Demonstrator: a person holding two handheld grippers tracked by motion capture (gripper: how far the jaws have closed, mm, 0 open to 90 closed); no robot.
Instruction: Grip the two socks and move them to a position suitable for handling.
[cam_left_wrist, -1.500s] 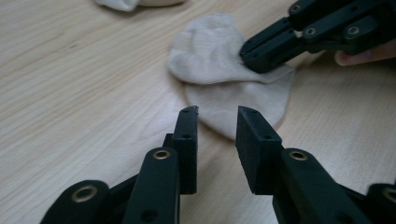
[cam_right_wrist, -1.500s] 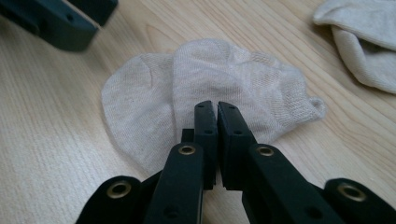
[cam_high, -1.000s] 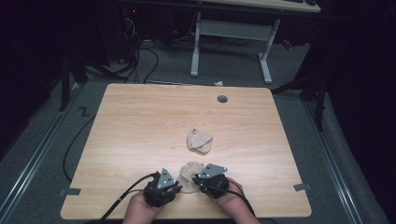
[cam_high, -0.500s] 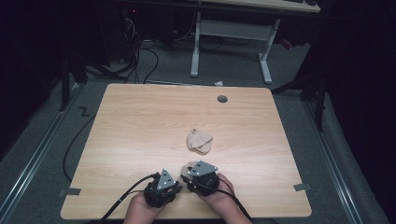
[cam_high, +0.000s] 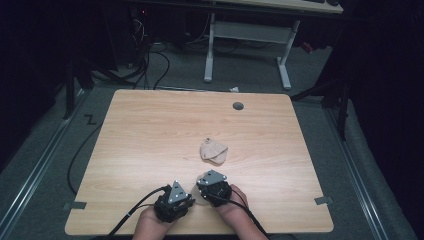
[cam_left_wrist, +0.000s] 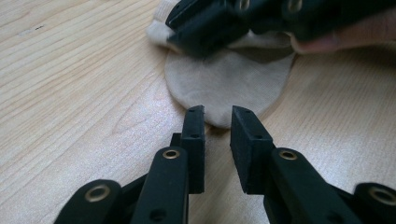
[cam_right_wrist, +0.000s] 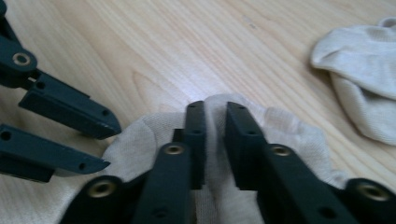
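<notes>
Two black jaws of the right gripper (cam_right_wrist: 215, 109) are pinching a raised fold of a beige sock (cam_right_wrist: 280, 135) between their pads, having just been closing on it; the cloth is bunching up in the narrow gap and spreading out around the jaws on the wooden table (cam_right_wrist: 154, 42). Jaws of the left gripper (cam_left_wrist: 218, 116) are standing a little apart with nothing between them, their tips sitting just at the rounded near edge of that same sock (cam_left_wrist: 229, 79), which is lying flat on the table (cam_left_wrist: 70, 93). From the left gripper view, the right gripper (cam_left_wrist: 219, 23) is pressing down on the far part of the sock. From above, both grippers are sitting close together near the front edge of the table (cam_high: 150, 135), the left gripper (cam_high: 176, 199) beside the right gripper (cam_high: 209, 186), each in a hand. A second sock (cam_high: 213, 150) is lying crumpled near the middle of the table, apart from the grippers; it is also showing at the upper right of the right gripper view (cam_right_wrist: 359, 70).
</notes>
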